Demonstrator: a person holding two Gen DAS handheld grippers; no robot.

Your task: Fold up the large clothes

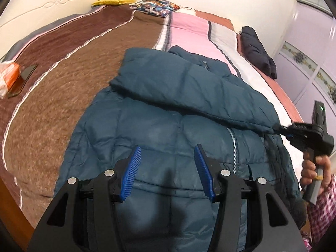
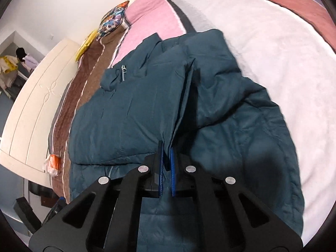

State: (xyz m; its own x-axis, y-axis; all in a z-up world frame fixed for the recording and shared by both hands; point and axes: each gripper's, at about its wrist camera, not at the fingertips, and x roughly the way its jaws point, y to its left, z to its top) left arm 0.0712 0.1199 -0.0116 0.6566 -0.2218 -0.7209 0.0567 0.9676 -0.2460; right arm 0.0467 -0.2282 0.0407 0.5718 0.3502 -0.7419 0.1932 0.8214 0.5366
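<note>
A teal puffer jacket (image 1: 159, 130) lies flat on the bed, zipper (image 1: 233, 147) up. One sleeve (image 1: 189, 88) is folded across its chest. My left gripper (image 1: 167, 150) hovers open above the jacket's lower body, nothing between its blue pads. In the left wrist view my right gripper (image 1: 283, 129) sits at the right, shut on the sleeve's cuff end, held by a hand (image 1: 315, 168). In the right wrist view the right gripper (image 2: 166, 147) has its blue pads pinched on a fold of the teal jacket (image 2: 130, 113).
The bed carries a brown blanket (image 1: 63, 84) and a pink and white cover (image 1: 189, 29). A phone (image 1: 23, 77) and an orange packet (image 1: 8, 77) lie at the left. A dark folded garment (image 1: 258, 50) rests at the far right, pillows (image 1: 151, 6) at the head.
</note>
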